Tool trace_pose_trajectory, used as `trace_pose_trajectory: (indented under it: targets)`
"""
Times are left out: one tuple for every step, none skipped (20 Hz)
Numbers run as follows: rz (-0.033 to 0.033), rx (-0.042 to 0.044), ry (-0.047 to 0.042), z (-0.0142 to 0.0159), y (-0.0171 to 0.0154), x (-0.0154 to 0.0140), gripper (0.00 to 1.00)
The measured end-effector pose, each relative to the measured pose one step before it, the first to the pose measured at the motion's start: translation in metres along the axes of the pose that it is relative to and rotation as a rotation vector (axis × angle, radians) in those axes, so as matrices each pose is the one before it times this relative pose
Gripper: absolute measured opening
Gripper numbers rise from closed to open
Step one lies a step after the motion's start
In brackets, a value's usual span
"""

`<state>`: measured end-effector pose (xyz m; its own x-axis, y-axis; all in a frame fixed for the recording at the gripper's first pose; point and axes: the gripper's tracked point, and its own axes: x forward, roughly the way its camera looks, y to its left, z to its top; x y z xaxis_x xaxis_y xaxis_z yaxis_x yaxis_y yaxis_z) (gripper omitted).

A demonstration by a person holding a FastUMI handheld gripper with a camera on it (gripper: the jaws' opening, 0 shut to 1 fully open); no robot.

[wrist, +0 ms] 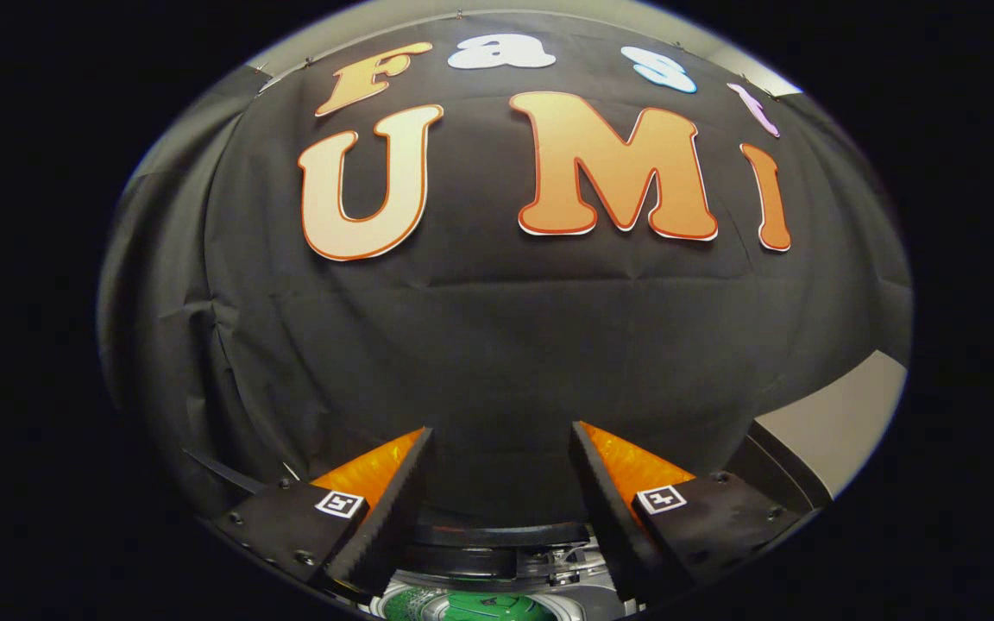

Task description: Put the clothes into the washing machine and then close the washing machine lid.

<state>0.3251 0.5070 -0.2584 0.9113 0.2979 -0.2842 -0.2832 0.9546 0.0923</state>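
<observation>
the washing machine point(497, 576) shows as a thin strip low between the jaws, cut off below, so its body and full outline cannot be made out. a dark curved band point(497, 536) above its opening may be the lid or the rim; which one cannot be told. green stuff point(484, 606) lies in the opening, cropped and partly behind the fingers point(376, 526); whether it is clothing cannot be told. small parts point(562, 561) near the right finger are too small to identify. a pale surface point(842, 423) beyond the right finger is cut off.
</observation>
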Motion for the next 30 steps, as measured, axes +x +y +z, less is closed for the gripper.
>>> trace_pose_trajectory:
  targets:
    - [0.0001,-0.00228,0.00183,-0.00222,-0.00054,-0.00635,0.99]
    - [-0.0003,0.00068,-0.00449,-0.00207,-0.00073,-0.00688,0.99]
    - [0.00147,-0.00207,-0.00605,-0.00195,0.00002,-0.00638,0.99]
    - [0.00187,-0.0016,-0.00817,0.00013,0.00022,-0.00613,0.99]
    - [0.00203,-0.00039,-0.00358,-0.00186,0.00045,-0.00284,0.99]
    - [0.00232,-0.0016,0.00977,0.00007,0.00036,-0.00413,0.99]
    - [0.00208,-0.0017,0.00595,-0.00242,-0.00011,-0.00373,0.99]
    - [0.0017,-0.00104,-0.00156,0.0001,0.00027,-0.00394,0.99]
    - [0.0014,-0.00138,-0.00548,0.00009,-0.00008,-0.00398,0.99]
    - [0.0023,-0.0015,-0.00553,-0.00065,0.00047,-0.00094,0.99]
    - [0.00379,-0.00245,0.00042,-0.00199,0.00036,-0.00246,0.99]
    - [0.00345,-0.0019,0.00081,-0.00054,-0.00029,-0.00302,0.99]
    - [0.00285,-0.00087,0.00137,-0.00199,-0.00041,-0.00227,0.99]
    - [0.00069,-0.0017,-0.00005,-0.0007,0.0002,-0.00213,0.99]
    - [0.0002,-0.00042,-0.0045,-0.00146,-0.00013,-0.00303,0.99]
    - [0.00072,0.00049,-0.00443,-0.00019,0.00043,-0.00325,0.99]
    - [0.00195,-0.00024,-0.00672,-0.00047,0.00053,-0.00189,0.99]
    - [0.00069,-0.00066,-0.007,-0.00009,0.00024,-0.0014,0.99]
    - [0.00055,-0.00197,-0.00415,-0.00171,-0.00058,-0.00213,0.99]
    - [0.00023,-0.00027,-0.0012,-0.00144,0.00014,-0.00322,0.99]
    - [0.00082,0.00008,0.00156,-0.00208,-0.00004,-0.00358,0.99]
    - [0.00131,-0.00078,0.00176,-0.00265,0.00058,-0.00314,0.99]
    - [0.00109,-0.0009,0.00203,-0.00138,0.00026,-0.00337,0.99]
    - [-0.00059,0.00066,0.00507,-0.00314,-0.00032,-0.00185,0.99]
    - [-0.00029,-0.00012,0.00508,-0.00375,-0.00038,-0.00311,0.99]
    - [-0.00075,-0.00038,0.00392,-0.00247,0.00069,-0.00446,0.99]
    - [-0.00249,-0.00212,0.00251,-0.0034,0.00016,-0.00433,0.99]
    - [-0.00186,-0.00459,-0.0033,-0.00311,0.00026,-0.00489,0.99]
    - [-0.00028,-0.00593,0.00446,-0.00432,-0.0002,-0.00427,0.98]
    - [0.00097,-0.00416,0.01332,-0.00879,0.0007,-0.00637,0.98]
